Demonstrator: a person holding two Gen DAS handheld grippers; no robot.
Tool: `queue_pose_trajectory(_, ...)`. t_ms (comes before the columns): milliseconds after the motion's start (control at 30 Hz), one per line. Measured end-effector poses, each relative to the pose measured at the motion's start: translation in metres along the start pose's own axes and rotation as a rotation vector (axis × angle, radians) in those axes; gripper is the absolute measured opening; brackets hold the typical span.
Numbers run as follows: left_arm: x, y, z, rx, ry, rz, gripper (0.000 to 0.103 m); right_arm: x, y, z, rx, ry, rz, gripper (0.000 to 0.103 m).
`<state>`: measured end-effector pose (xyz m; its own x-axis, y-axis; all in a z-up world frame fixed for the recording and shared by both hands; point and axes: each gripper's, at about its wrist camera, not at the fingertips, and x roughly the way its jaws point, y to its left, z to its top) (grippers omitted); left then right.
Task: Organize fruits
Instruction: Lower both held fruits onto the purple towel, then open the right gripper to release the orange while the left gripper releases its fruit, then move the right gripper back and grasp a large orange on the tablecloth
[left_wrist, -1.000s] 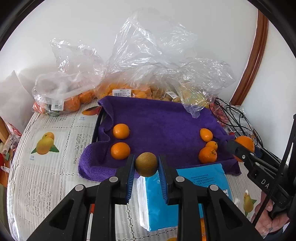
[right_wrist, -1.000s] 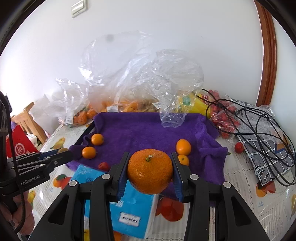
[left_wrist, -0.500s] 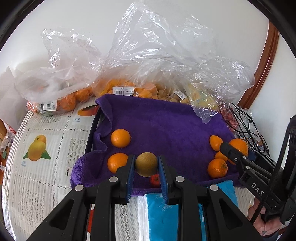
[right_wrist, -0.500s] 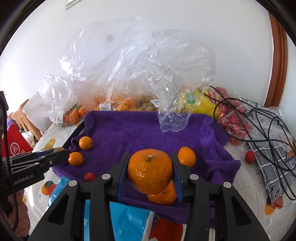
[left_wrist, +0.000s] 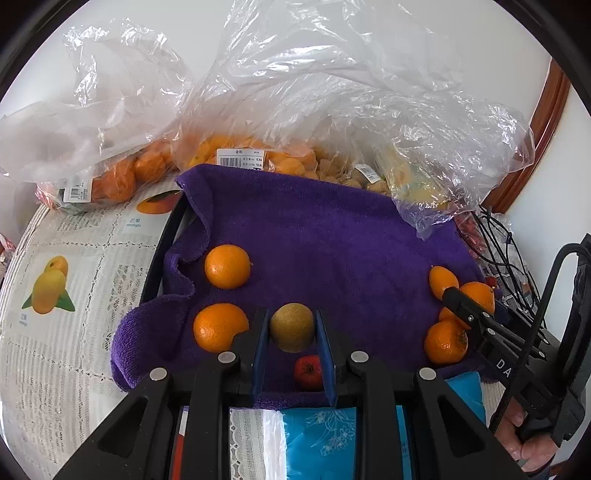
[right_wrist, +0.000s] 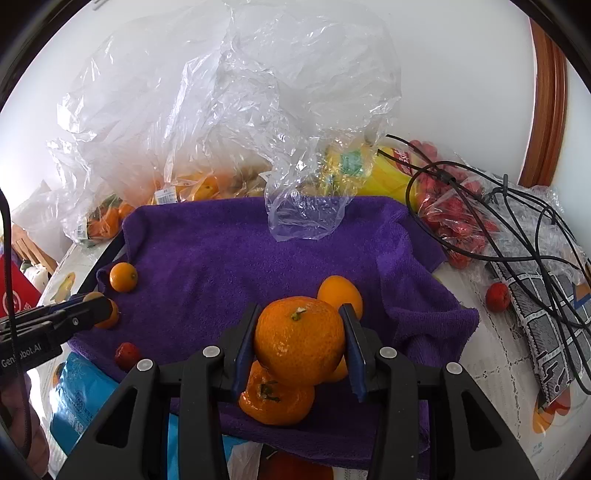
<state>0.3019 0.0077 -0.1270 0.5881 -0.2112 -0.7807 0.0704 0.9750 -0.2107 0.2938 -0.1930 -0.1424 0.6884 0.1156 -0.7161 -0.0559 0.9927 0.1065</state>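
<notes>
My left gripper (left_wrist: 291, 334) is shut on a small brown-green round fruit (left_wrist: 291, 326), held just above the near edge of the purple towel (left_wrist: 325, 243). Two oranges (left_wrist: 227, 266) lie on the towel's left side and a small red fruit (left_wrist: 308, 372) lies below my jaws. My right gripper (right_wrist: 299, 339) is shut on a large mandarin (right_wrist: 299, 339), held over a cluster of oranges (right_wrist: 275, 400) on the towel's (right_wrist: 229, 258) right side. The right gripper also shows at the right of the left wrist view (left_wrist: 476, 321).
Clear plastic bags (left_wrist: 314, 110) of oranges and other fruit stand behind the towel against the wall. A blue tissue pack (left_wrist: 325, 439) lies in front of it. Black cables (right_wrist: 498, 221), a bag of red fruit (right_wrist: 450, 218) and a loose red fruit (right_wrist: 496, 297) lie to the right.
Both grippers have moved forward over the purple towel, each still holding its fruit. The tissue pack has dropped to the bottom of both views.
</notes>
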Motion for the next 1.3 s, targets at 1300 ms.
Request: queue_pose_trajectory(1300, -0.035, -0.003, -0.007, -0.001, -0.042, -0.029, 0.055, -0.079, 0.005, -0.03, 0.006, -0.066, -0.038, 0.061)
